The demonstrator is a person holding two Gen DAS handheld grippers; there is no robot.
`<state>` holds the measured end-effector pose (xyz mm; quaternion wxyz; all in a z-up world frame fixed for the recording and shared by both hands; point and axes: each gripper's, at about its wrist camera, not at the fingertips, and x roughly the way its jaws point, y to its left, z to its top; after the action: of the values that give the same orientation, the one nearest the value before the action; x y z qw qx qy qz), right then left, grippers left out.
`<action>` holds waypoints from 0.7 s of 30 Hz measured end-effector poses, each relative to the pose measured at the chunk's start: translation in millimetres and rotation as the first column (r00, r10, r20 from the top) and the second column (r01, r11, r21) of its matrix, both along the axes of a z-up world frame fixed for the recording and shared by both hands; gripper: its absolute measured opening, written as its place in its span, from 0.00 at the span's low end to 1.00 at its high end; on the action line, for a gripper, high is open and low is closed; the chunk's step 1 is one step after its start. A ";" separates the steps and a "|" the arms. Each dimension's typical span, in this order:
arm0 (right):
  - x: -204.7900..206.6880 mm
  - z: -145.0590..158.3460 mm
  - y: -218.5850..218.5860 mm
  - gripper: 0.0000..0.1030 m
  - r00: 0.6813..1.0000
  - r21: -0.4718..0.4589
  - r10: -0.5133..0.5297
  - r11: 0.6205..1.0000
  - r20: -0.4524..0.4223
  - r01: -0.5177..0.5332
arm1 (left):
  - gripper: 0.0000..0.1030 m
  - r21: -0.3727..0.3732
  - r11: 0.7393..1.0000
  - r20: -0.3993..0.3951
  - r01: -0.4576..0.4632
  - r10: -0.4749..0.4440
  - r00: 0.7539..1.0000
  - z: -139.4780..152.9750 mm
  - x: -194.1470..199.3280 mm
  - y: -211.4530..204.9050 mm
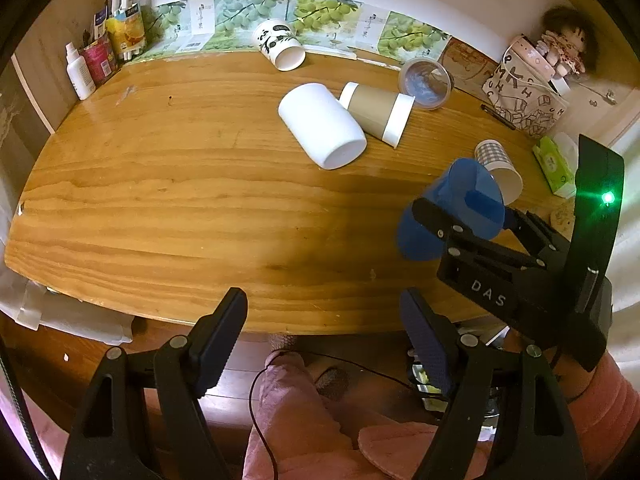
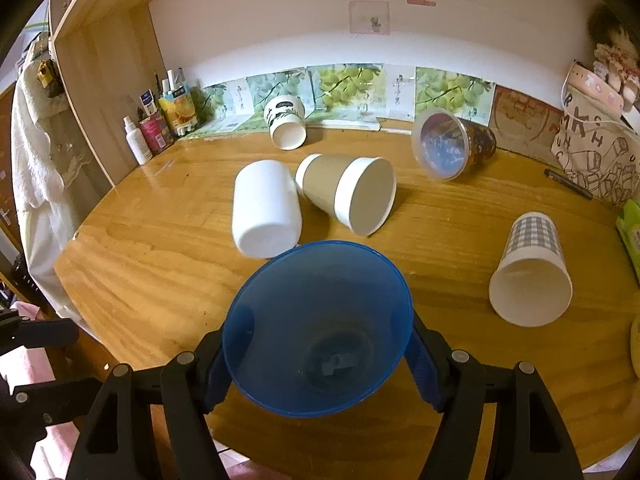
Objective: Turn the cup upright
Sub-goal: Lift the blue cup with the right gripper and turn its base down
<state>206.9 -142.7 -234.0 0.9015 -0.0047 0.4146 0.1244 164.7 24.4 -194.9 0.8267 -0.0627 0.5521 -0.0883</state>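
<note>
Left wrist view: left gripper (image 1: 324, 340) at 6 o'clock, jaws spread, empty. Right gripper (image 1: 470, 216) at 3 o'clock clamps translucent blue plastic cup (image 1: 452, 208), raised above wooden table (image 1: 180, 200). White cylindrical mug (image 1: 320, 124) lies at 12 o'clock.

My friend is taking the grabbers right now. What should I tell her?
Right gripper: shut on the blue cup, held off the table, on its side, mouth facing away from the gripper.
Left gripper: open, empty, near the table edge.
Lying on their sides: white cup, tan cup, checked cup, panda cup, clear cup.
Done: blue cup picked up.
Left: stand it upright and let go.
</note>
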 end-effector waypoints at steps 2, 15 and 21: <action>-0.9 0.1 0.3 0.72 1.000 -0.001 0.005 1.000 -0.003 -0.005 | 0.79 -0.001 1.000 -0.003 -0.005 0.005 1.000 -0.1 -0.2 -0.1; 8.8 -3.6 3.8 0.72 0.999 -0.017 0.046 0.999 -0.015 -0.046 | 0.79 0.016 1.000 0.002 -0.014 0.014 1.000 1.7 -1.3 -2.2; 10.7 -9.2 4.7 0.72 0.998 -0.020 0.052 0.998 -0.023 -0.052 | 0.79 0.029 0.999 0.005 -0.034 0.034 0.999 3.6 -2.9 2.0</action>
<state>217.6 -138.0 -243.1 0.8932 -0.0233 0.4255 0.1435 161.8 26.4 -191.3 0.8301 -0.0599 0.5504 -0.0662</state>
